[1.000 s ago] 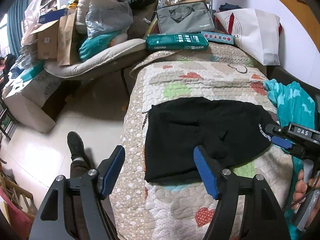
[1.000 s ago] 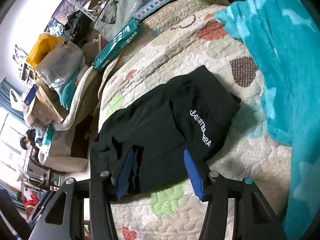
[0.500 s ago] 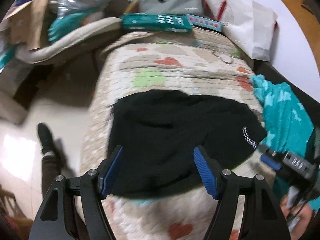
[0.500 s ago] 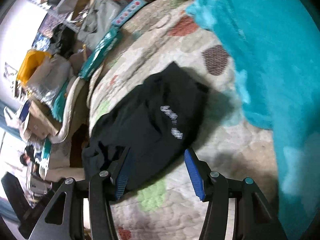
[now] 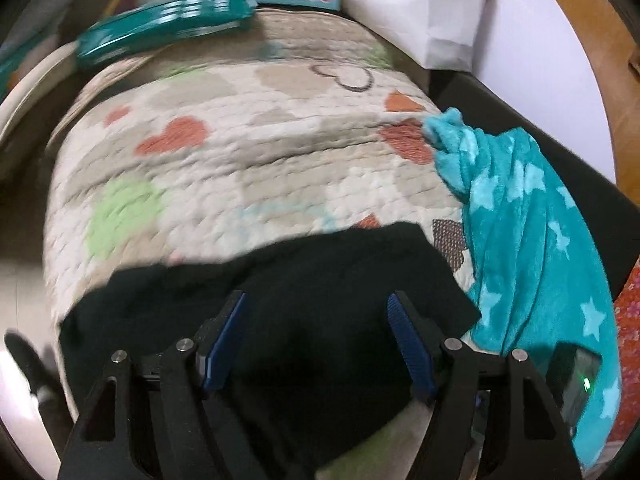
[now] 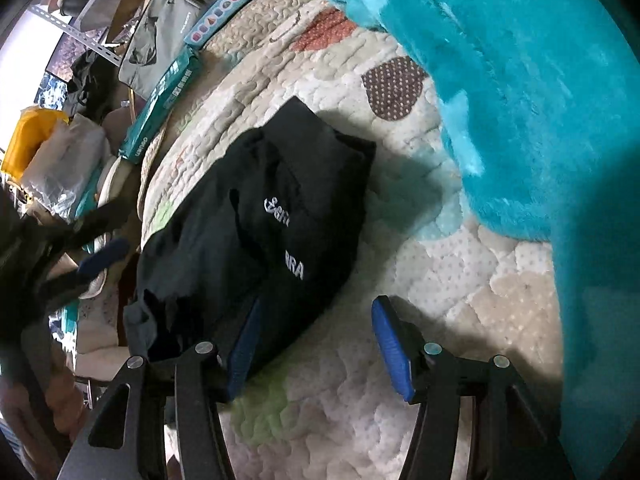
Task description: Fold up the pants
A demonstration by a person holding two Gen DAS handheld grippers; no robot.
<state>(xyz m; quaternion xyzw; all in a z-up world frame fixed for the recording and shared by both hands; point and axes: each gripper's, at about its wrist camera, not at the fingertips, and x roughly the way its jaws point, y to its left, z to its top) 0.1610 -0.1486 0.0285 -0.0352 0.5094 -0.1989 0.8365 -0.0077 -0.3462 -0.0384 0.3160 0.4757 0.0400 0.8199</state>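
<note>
The folded black pants lie on the quilted bedspread; in the right wrist view the pants show white lettering. My left gripper is open and empty, just over the near edge of the pants. My right gripper is open and empty at the pants' near right edge, its left finger over the fabric. The left gripper also shows blurred at the left of the right wrist view.
A teal star blanket lies right of the pants, also large in the right wrist view. Teal boxes, a grey bag and a white bag stand at the bed's far end. The floor is at left.
Both grippers have moved forward and closer to the pants. The left view has swung right, off the floor and onto the bed. Both stay open.
</note>
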